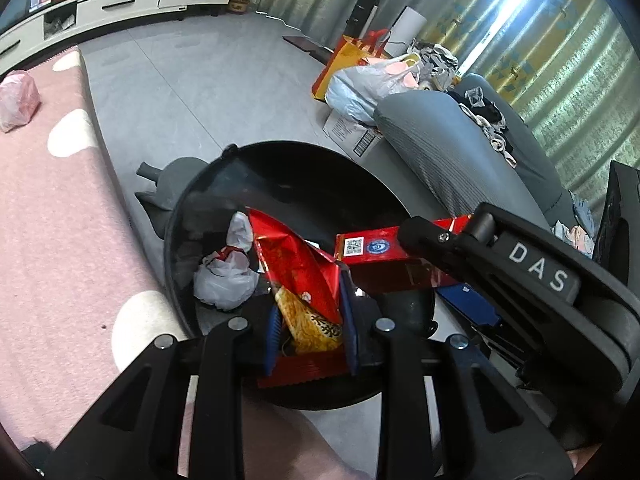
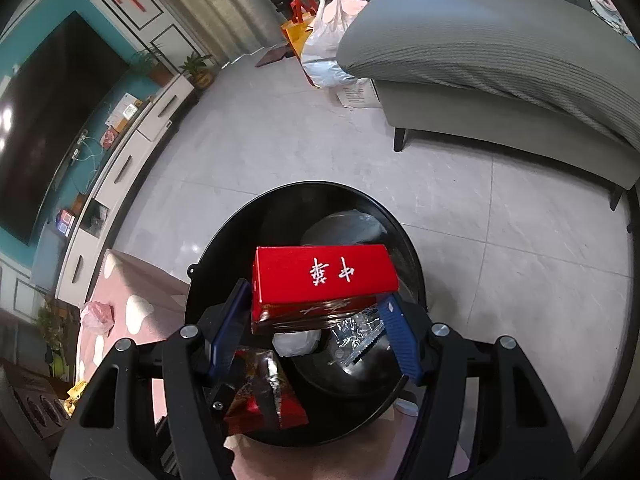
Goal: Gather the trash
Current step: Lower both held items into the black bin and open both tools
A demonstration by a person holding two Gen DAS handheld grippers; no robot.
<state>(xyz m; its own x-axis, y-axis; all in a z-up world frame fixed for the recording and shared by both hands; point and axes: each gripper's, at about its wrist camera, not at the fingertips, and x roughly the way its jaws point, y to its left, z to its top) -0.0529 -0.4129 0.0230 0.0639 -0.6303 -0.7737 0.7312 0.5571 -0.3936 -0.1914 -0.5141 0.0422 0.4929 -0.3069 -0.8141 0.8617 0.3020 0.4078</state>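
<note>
A round black trash bin [image 1: 208, 184] stands on the floor below both grippers; it also shows in the right wrist view [image 2: 408, 240]. My left gripper [image 1: 308, 300] is shut on a red and yellow snack bag [image 1: 304, 280] and holds it over the bin. My right gripper [image 2: 320, 312] is shut on a red box with white characters [image 2: 324, 276], also over the bin; the box shows in the left wrist view [image 1: 372, 248]. A crumpled white plastic bag [image 1: 224, 276] lies inside the bin.
A pink rug with white dots [image 1: 52, 216] lies left of the bin, with a pink bag [image 1: 18, 100] on it. A grey sofa [image 2: 500, 60] stands to the right. Shopping bags [image 1: 360, 76] sit by the sofa. A white TV cabinet [image 1: 120, 4] lines the far wall.
</note>
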